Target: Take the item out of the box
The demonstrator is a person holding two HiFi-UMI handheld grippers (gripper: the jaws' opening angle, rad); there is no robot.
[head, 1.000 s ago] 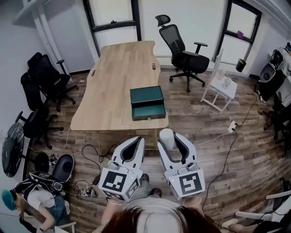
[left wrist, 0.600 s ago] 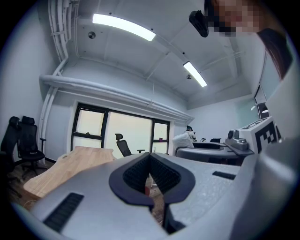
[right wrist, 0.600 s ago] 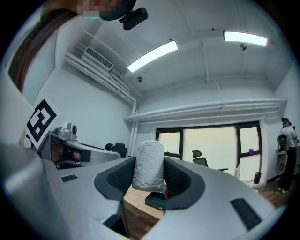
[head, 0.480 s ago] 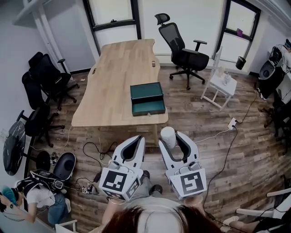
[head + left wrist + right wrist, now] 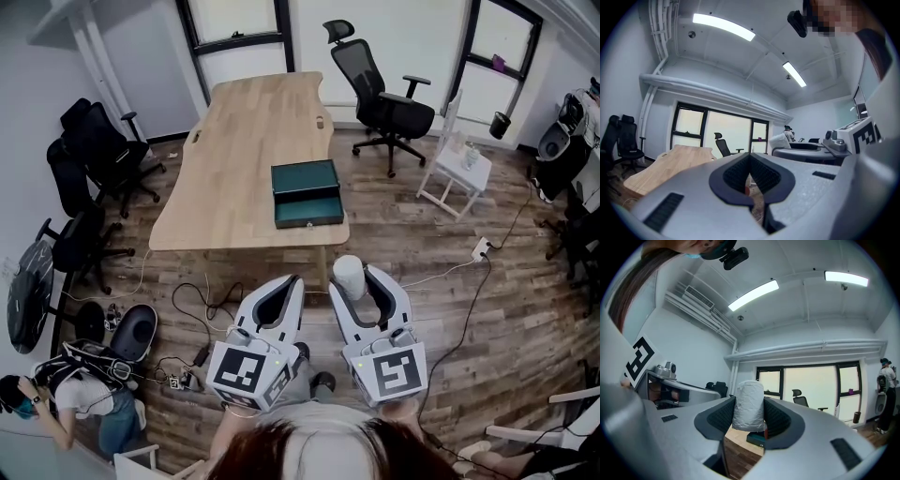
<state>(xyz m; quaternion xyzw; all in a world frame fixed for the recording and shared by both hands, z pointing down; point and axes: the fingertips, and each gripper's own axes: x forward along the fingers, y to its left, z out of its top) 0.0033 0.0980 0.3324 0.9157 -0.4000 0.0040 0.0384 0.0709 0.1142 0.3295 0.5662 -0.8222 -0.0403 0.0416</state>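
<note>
A dark green box [image 5: 307,192] lies open near the front right corner of the wooden table [image 5: 234,169], lid folded back; it also shows as a green edge [image 5: 755,438] below the jaws in the right gripper view. My right gripper [image 5: 357,280] is held low in front of the table, shut on a white wrapped cylinder [image 5: 348,276] [image 5: 748,405] that stands upright between the pads. My left gripper [image 5: 281,289] is beside it, shut with nothing between its jaws [image 5: 749,180].
Black office chairs stand at the left wall [image 5: 94,150] and behind the table [image 5: 380,94]. A small white side table [image 5: 455,173] is at the right. Cables [image 5: 202,309] run over the wooden floor. A person [image 5: 75,403] crouches at the lower left.
The view has pulled slightly back from the table; both grippers sit a little lower in view. The right still holds the white cylinder. The crouching person at lower left has shifted.
</note>
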